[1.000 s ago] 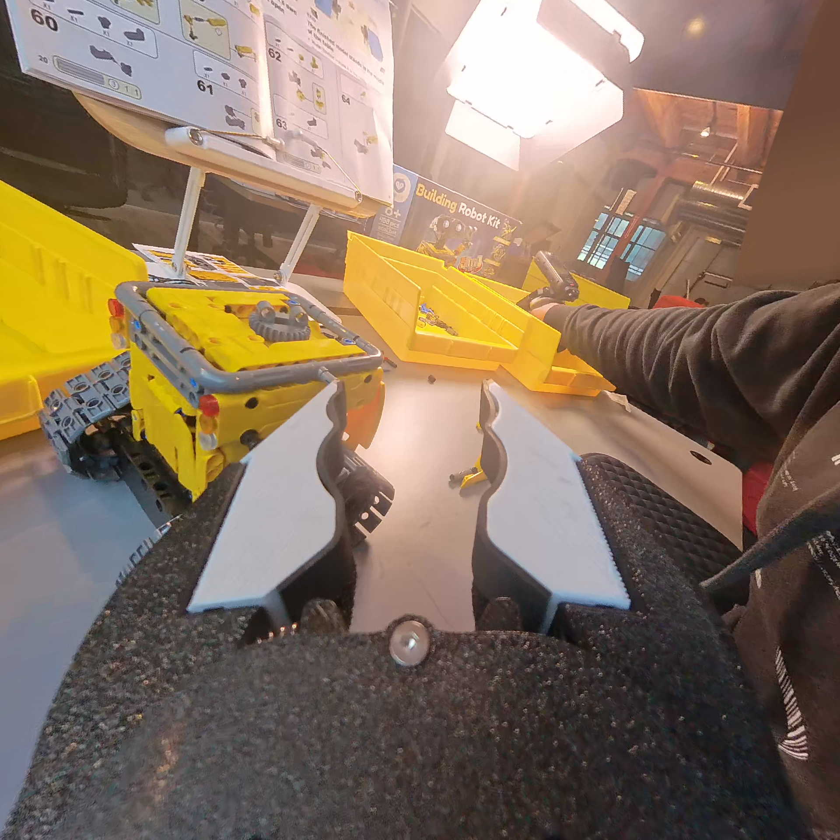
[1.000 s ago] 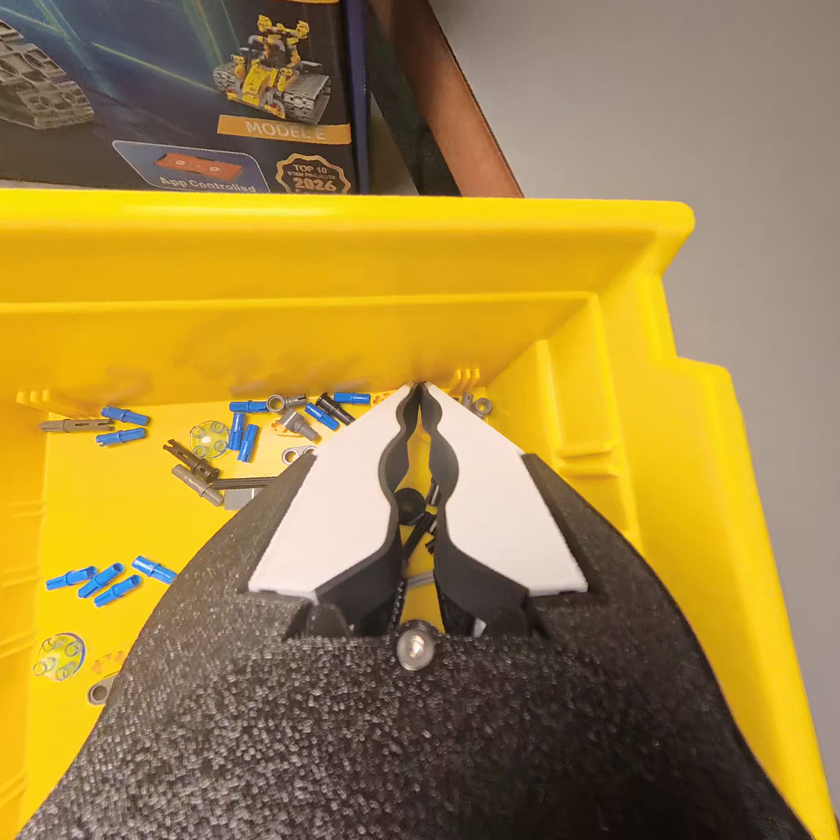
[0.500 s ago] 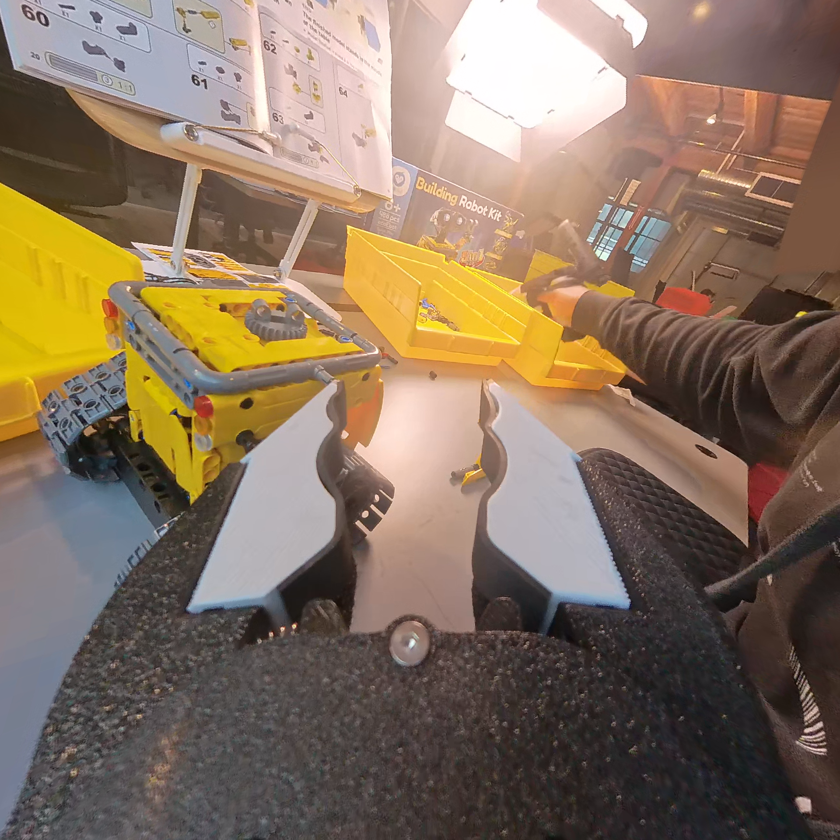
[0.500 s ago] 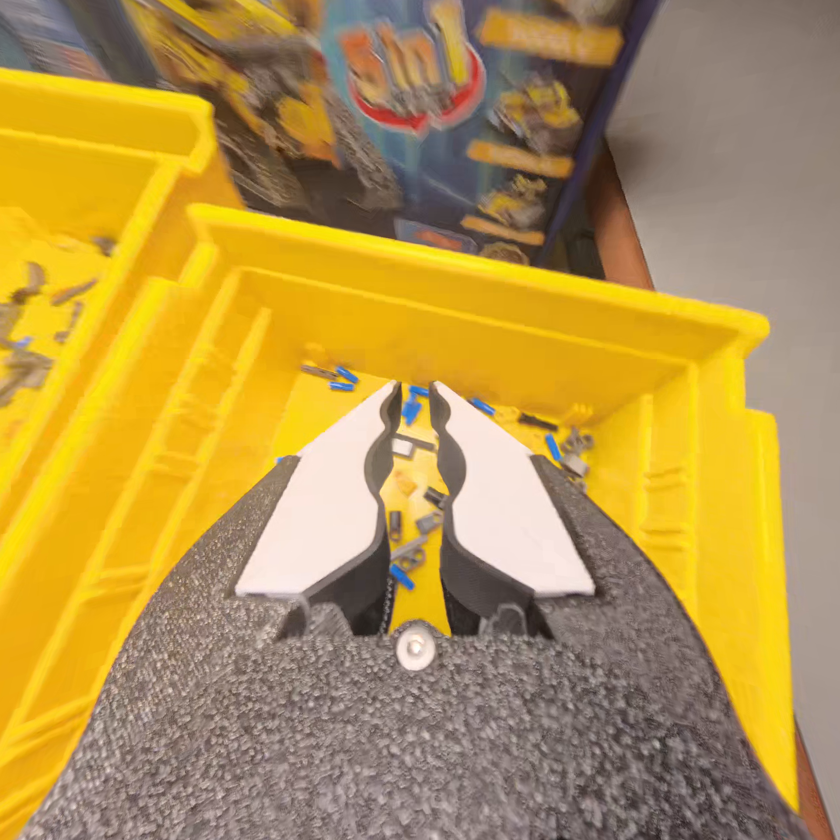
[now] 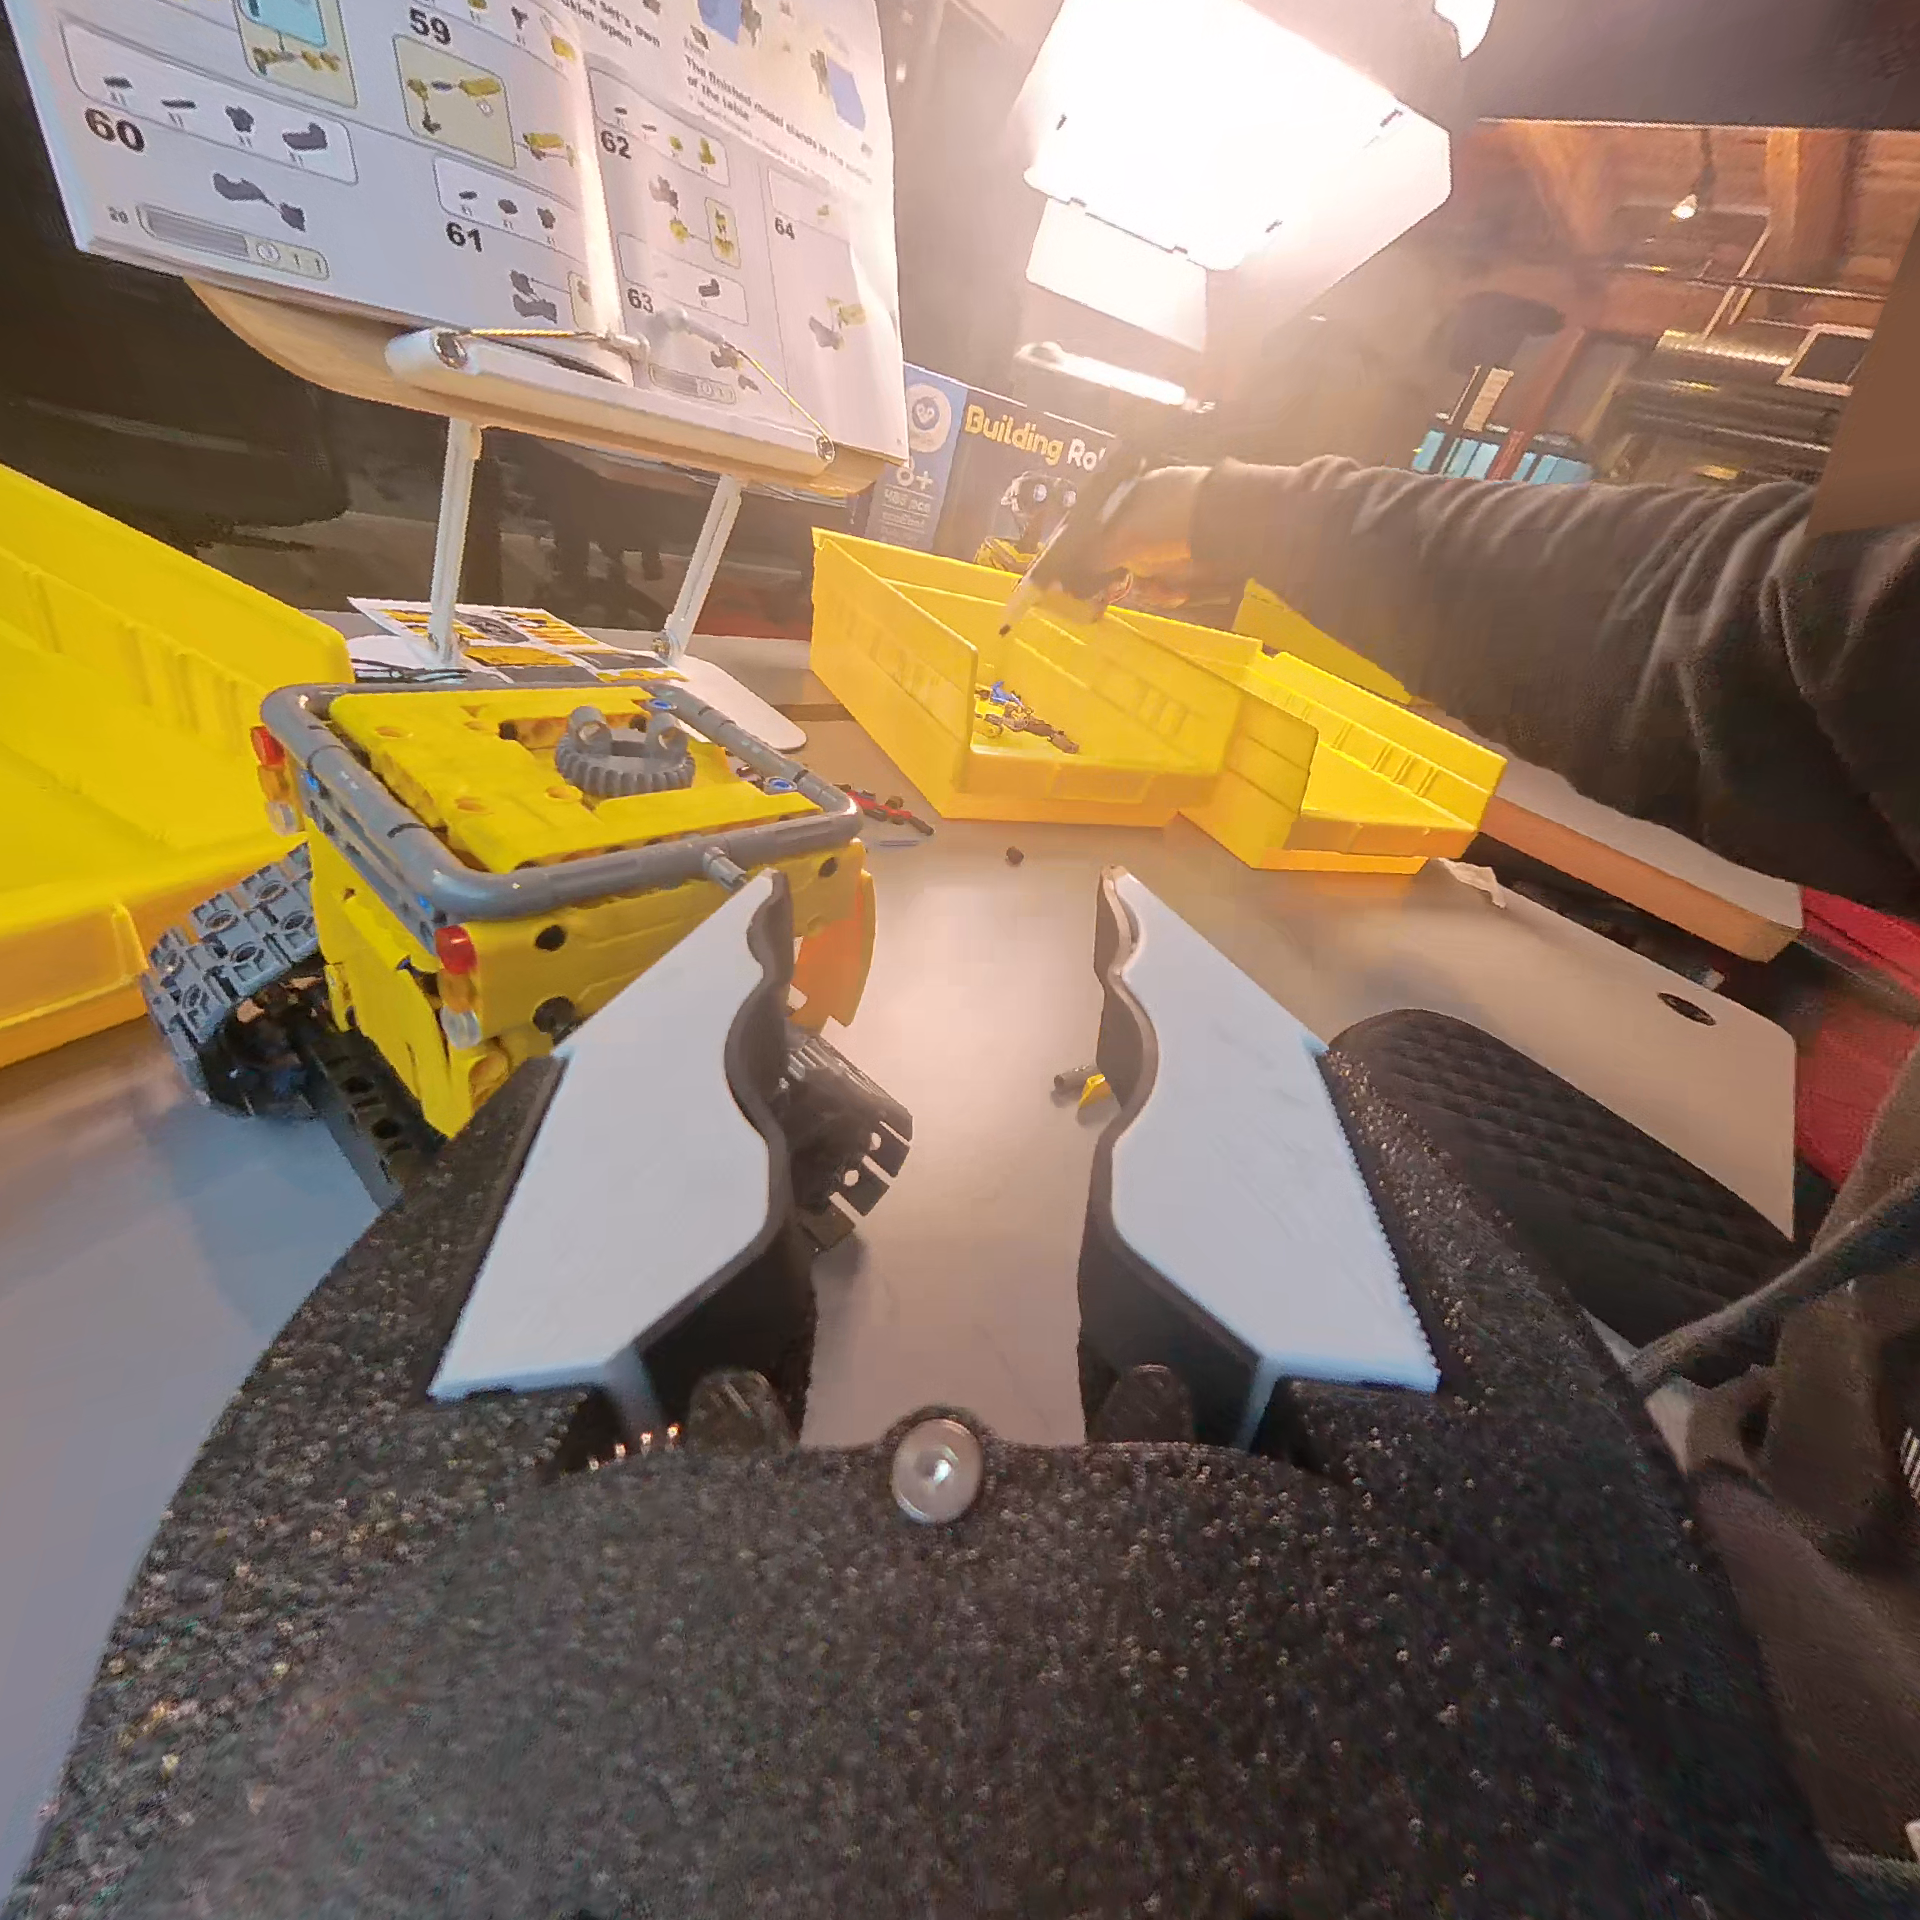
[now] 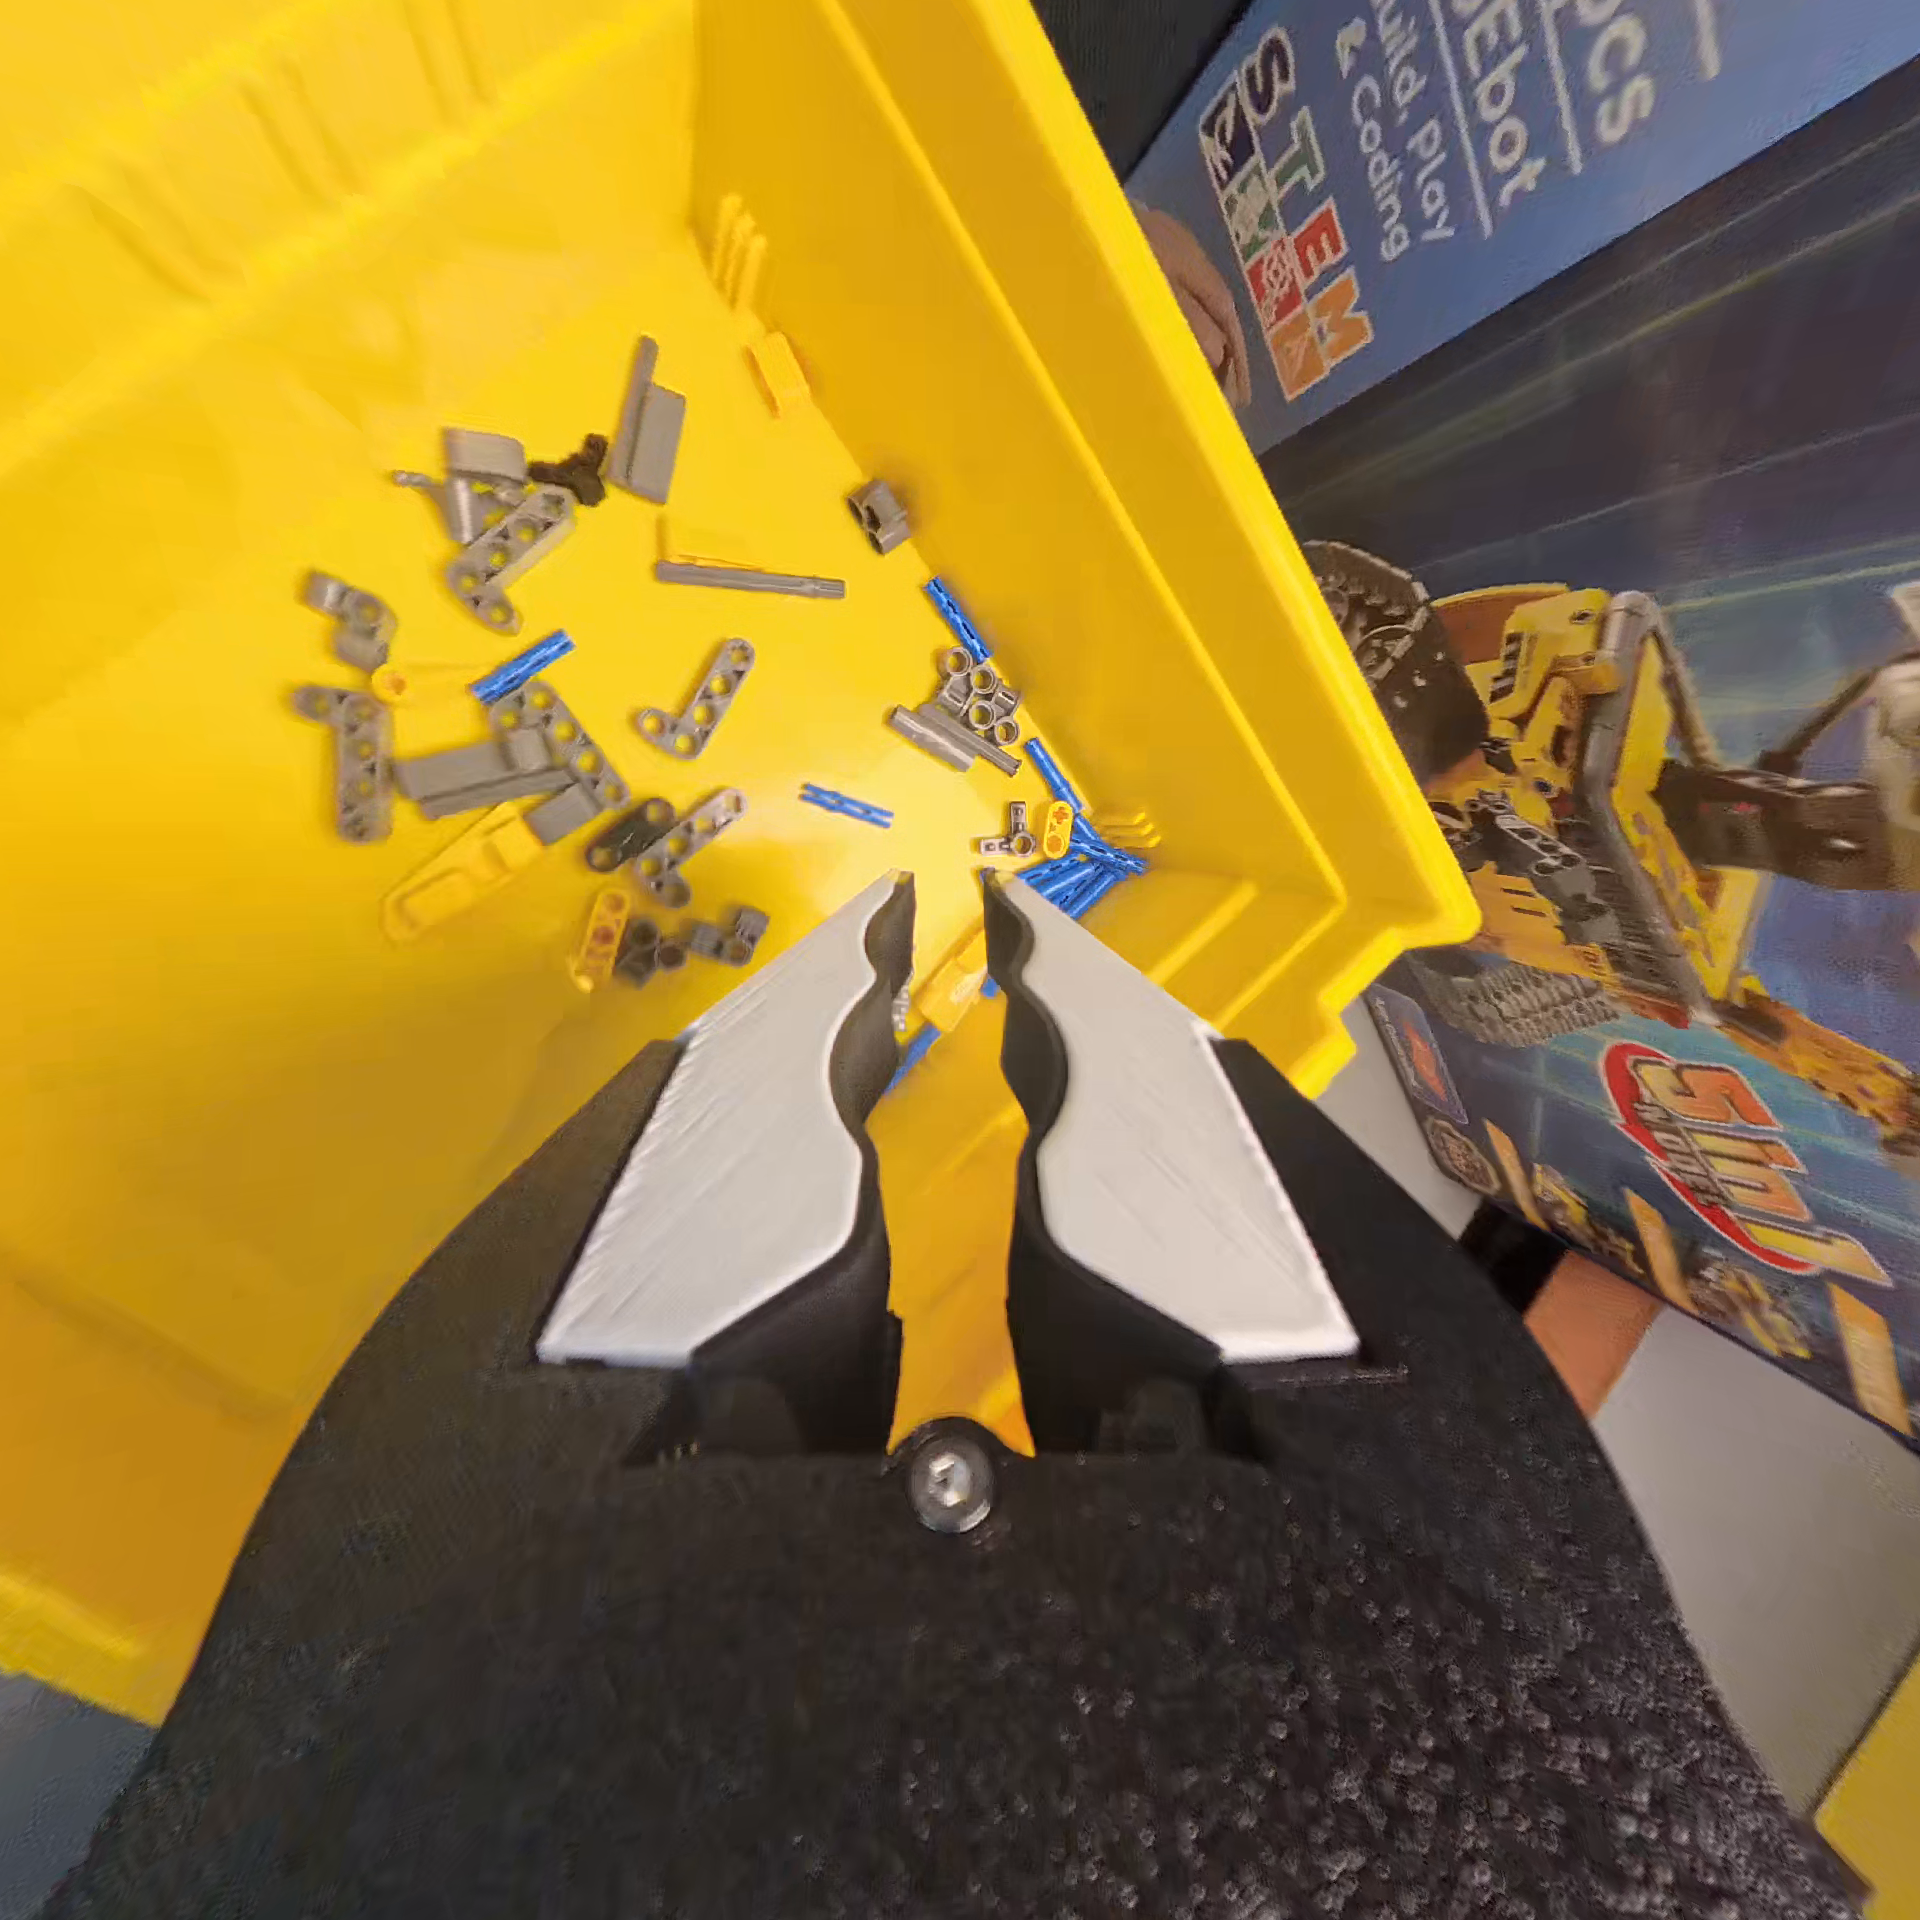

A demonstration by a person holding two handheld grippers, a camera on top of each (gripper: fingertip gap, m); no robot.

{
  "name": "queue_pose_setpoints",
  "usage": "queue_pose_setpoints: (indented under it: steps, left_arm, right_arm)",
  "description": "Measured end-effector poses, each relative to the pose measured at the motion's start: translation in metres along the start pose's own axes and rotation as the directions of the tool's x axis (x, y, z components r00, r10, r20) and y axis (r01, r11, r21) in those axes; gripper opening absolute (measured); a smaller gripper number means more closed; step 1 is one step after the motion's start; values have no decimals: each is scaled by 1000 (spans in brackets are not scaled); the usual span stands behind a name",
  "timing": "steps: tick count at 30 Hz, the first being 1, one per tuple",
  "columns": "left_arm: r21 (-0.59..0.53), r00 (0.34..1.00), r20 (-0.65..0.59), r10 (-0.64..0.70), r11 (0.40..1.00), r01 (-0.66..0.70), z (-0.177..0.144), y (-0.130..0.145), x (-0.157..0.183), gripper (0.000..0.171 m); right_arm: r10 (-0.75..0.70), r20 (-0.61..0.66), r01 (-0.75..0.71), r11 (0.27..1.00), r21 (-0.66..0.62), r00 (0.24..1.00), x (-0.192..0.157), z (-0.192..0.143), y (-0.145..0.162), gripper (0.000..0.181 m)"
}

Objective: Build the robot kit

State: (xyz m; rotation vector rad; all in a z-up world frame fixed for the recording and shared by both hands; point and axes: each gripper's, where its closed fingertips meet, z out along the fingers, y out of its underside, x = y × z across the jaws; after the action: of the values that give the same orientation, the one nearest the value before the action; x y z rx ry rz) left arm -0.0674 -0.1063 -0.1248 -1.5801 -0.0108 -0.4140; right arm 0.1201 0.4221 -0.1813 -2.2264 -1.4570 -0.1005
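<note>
From the left wrist view, our left gripper (image 5: 940, 888) rests low over the grey tabletop (image 5: 977, 997), its fingers (image 5: 665, 1122) spread wide apart and holding nothing. At about ten o'clock from the fingertips sits a yellow tracked brick vehicle (image 5: 540, 831) with a grey frame and a grey gear on top; the left finger's tip lies just in front of its corner, though we cannot tell whether they touch. A small yellow-and-black piece (image 5: 1081, 1083) lies on the tabletop just beside the right finger. At twelve o'clock an open instruction booklet (image 5: 499, 177) stands on a white stand, and at one o'clock are yellow trays (image 5: 914, 665) — over which our sleeved arm (image 5: 1507, 613) reaches, holding the other gripper (image 5: 1044, 582).

From the right wrist view, our right gripper (image 6: 948, 879) hovers inside a yellow tray (image 6: 1039, 343), its fingers (image 6: 748, 1122) slightly apart with nothing between the tips. Loose grey beams (image 6: 582, 748) lie scattered from ten to twelve o'clock, blue pins (image 6: 1081, 868) cluster at one o'clock just beside the right fingertip, and a yellow piece (image 6: 951, 992) shows below, between the fingers. A printed kit box (image 6: 1621, 727) stands outside the tray at three o'clock.
</note>
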Motion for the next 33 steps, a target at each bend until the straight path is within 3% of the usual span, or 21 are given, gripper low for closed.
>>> queue_pose_setpoints:
  steps: [5,13,18,26,33]
  left_arm:
    - [21,1000,-3,-17,1000,17,-2,-3,-2,57]
    - [50,998,-31,-45,998,47,-6,-7,-2,58]
    - [77,998,-37,-54,995,57,-10,-11,-2,57]
    - [91,996,-48,-73,993,78,-12,-13,-4,58]
    - [84,996,-49,-74,993,78,-11,-12,-3,58]
  right_arm:
    - [142,-46,-149,957,-249,989,6,41,10,14]
    - [116,-132,-158,911,-382,984,11,60,19,14]
    - [109,-171,-170,902,-397,979,15,68,21,12]
    - [201,-126,-234,893,-384,971,13,69,25,6]
    - [176,-19,-173,933,-316,984,-2,48,13,6]
